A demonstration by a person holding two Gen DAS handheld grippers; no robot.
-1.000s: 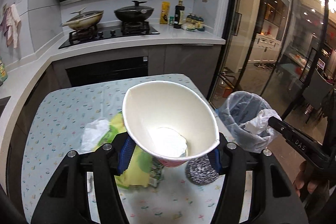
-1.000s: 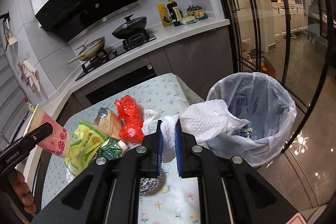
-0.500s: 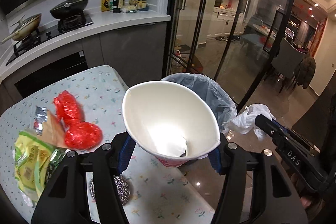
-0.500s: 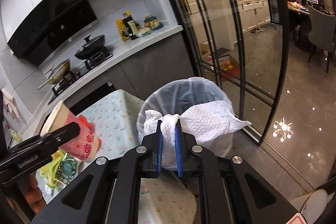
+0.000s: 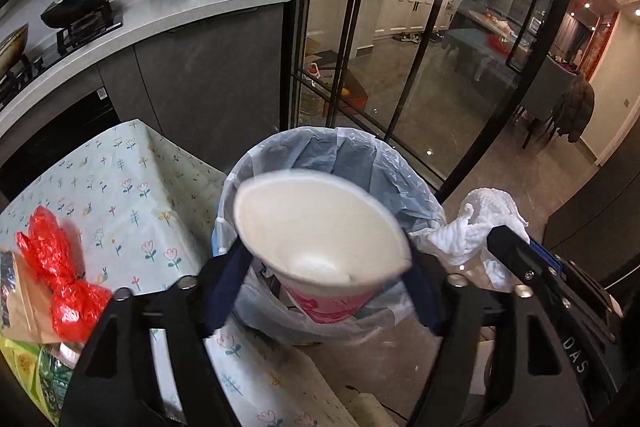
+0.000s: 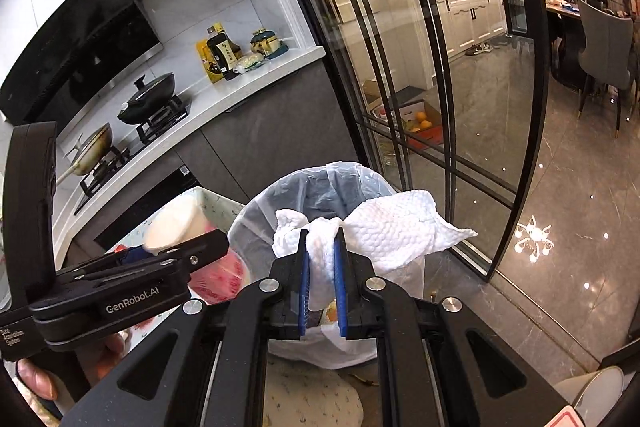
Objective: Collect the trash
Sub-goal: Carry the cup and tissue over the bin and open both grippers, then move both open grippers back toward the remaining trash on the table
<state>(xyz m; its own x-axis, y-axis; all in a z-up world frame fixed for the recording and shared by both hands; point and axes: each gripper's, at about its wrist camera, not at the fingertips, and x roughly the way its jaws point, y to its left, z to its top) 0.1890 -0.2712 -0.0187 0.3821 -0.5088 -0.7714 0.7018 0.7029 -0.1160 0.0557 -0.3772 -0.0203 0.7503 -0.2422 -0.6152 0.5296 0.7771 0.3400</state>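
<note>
The paper cup (image 5: 320, 227) in the lower middle of the left wrist view looks matt white inside, with a pink printed outer wall. Behind it the bin liner (image 5: 360, 163) is thin, translucent, crinkled plastic. At the right of that frame the paper towel (image 5: 486, 219) is white, soft and embossed with a fine dimpled texture. The left hand-held gripper (image 5: 320, 287) is matt black plastic with blue pads and shiny metal screw heads. The bench (image 5: 132, 195) at the left wears a smooth, flower-printed cloth, and on it lies glossy, crumpled red plastic wrapping (image 5: 52, 259). The floor (image 6: 560, 187) at the right of the right wrist view is polished, mirror-like stone.
</note>
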